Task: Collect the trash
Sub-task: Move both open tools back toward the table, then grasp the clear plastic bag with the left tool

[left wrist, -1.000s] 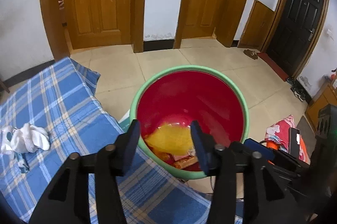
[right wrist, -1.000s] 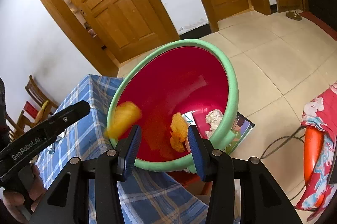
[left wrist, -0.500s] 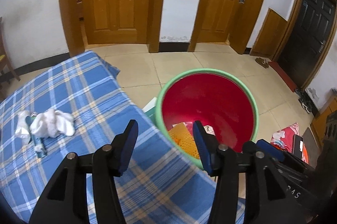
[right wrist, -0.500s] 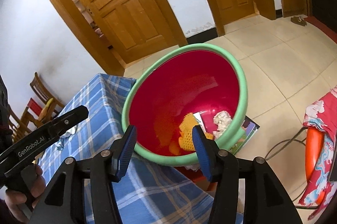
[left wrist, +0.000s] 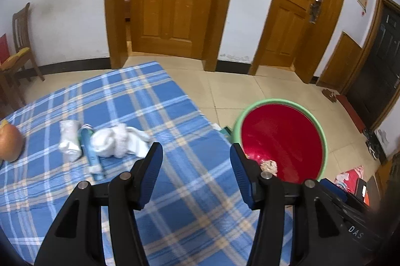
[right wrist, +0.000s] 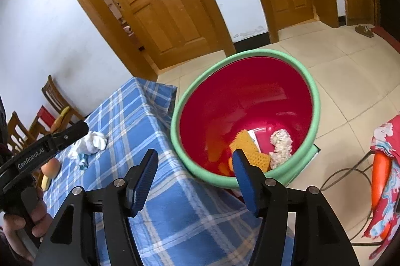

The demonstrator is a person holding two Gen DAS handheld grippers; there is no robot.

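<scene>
The red basin with its green rim (right wrist: 250, 52) stands just off the table's right end, holding an orange dimpled wrapper (right wrist: 250, 151) and a crumpled white paper (right wrist: 281, 143). My right gripper (right wrist: 195, 161) hovers at its near rim, jaws opening, nothing between them. My left gripper (left wrist: 195, 153) is open and empty over the blue plaid tablecloth (left wrist: 140, 101). Ahead and left of it lie a white crumpled wad (left wrist: 120, 141), a teal tube (left wrist: 91, 153) and a small white roll (left wrist: 68, 141). The basin's rim (left wrist: 275, 101) shows at the right.
A round reddish fruit (left wrist: 8, 143) lies at the table's left edge. Wooden chairs (left wrist: 20, 46) stand by the left wall. A red patterned cloth over an orange frame (right wrist: 382, 166) and a cable (right wrist: 340, 178) sit on the tiled floor at the right. A hand (right wrist: 25, 221) holds the left gripper.
The left gripper swung left, from over the basin to over the table, bringing the white wad and tube closer. The right jaws widened, and a yellow piece dropped into the basin.
</scene>
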